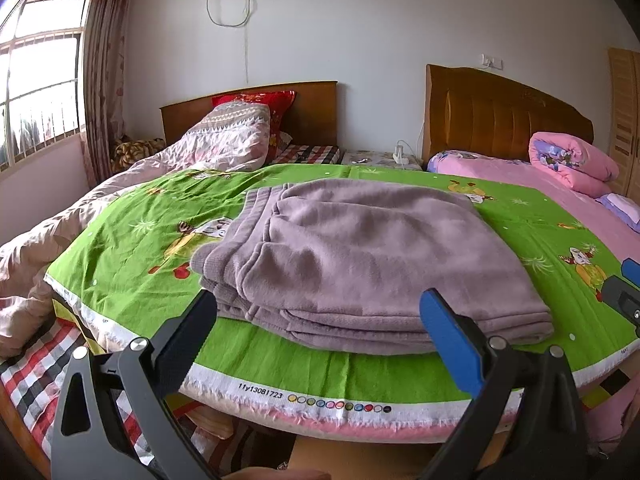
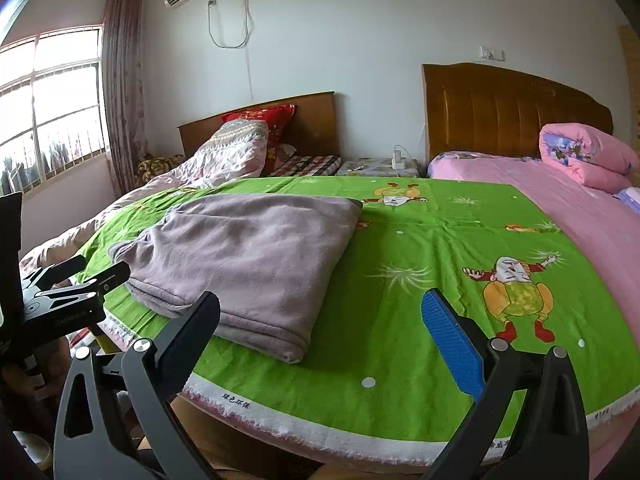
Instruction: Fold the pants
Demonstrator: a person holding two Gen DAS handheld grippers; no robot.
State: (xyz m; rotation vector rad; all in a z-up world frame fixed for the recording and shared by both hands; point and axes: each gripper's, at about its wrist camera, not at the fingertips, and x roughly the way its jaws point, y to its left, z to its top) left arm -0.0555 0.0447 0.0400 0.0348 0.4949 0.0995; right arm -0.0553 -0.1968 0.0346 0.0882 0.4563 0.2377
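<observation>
The mauve fleece pants (image 1: 360, 256) lie folded in a thick stack on the green cartoon sheet (image 1: 132, 248); they also show in the right wrist view (image 2: 248, 260), left of centre. My left gripper (image 1: 320, 300) is open and empty, just short of the stack's near edge. My right gripper (image 2: 322, 304) is open and empty, to the right of the stack's near corner over the green sheet (image 2: 440, 240). The right gripper's blue tip (image 1: 630, 272) shows at the left view's right edge, and the left gripper's body (image 2: 60, 300) at the right view's left edge.
A rumpled pale quilt (image 1: 216, 144) lies on the left bed, with a red pillow (image 1: 260, 100) behind. A rolled pink quilt (image 1: 572, 160) sits on the pink bed at the right. A nightstand with a charger (image 1: 400, 158) stands between the headboards. The window is at the left.
</observation>
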